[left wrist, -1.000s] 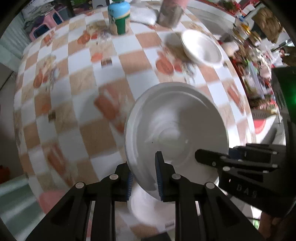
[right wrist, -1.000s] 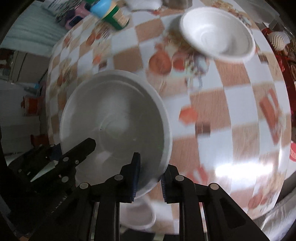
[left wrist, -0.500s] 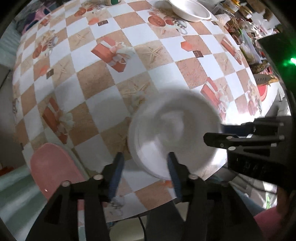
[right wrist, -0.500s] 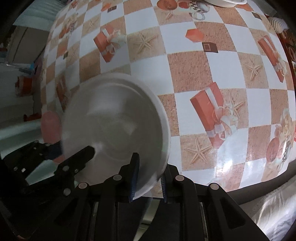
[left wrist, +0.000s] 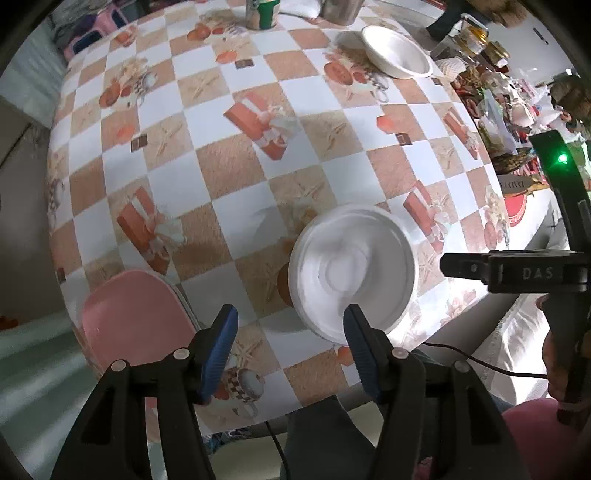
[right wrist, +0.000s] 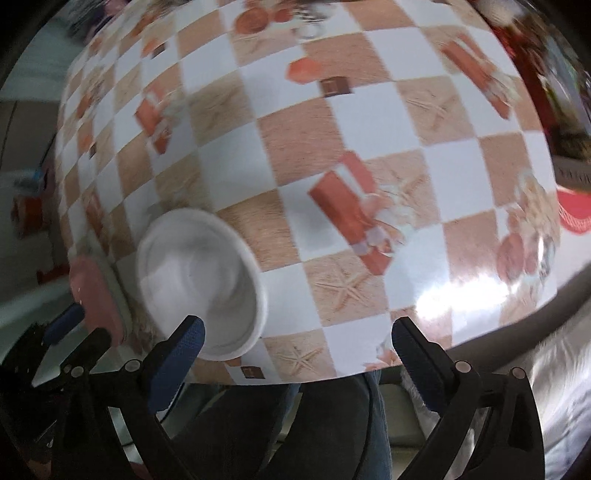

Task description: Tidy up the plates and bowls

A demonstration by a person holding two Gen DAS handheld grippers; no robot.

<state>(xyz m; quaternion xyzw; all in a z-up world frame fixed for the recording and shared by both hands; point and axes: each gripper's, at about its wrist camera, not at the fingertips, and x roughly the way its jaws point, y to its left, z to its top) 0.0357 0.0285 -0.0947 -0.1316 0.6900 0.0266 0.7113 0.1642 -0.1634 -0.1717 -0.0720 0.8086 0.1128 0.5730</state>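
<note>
A white foam bowl [left wrist: 351, 280] sits on the checked tablecloth near the table's front edge; it also shows in the right wrist view [right wrist: 201, 284]. A pink plate [left wrist: 136, 317] lies at its left, also seen in the right wrist view [right wrist: 96, 299]. A second white bowl [left wrist: 397, 53] rests at the far right of the table. My left gripper [left wrist: 290, 339] is open and empty, just in front of the near bowl. My right gripper [right wrist: 295, 343] is wide open and empty, to the right of that bowl.
A green-labelled jar [left wrist: 262, 13] and a metal container [left wrist: 341, 11] stand at the table's far edge. A cluttered shelf [left wrist: 491, 96] lies beyond the right side. The person's legs [right wrist: 295, 424] are under the front edge of the table [right wrist: 369, 369].
Both grippers held the white bowl in the air, lowered it toward the front edge and let go. Both now stand open and pulled back, the bowl resting on the table.
</note>
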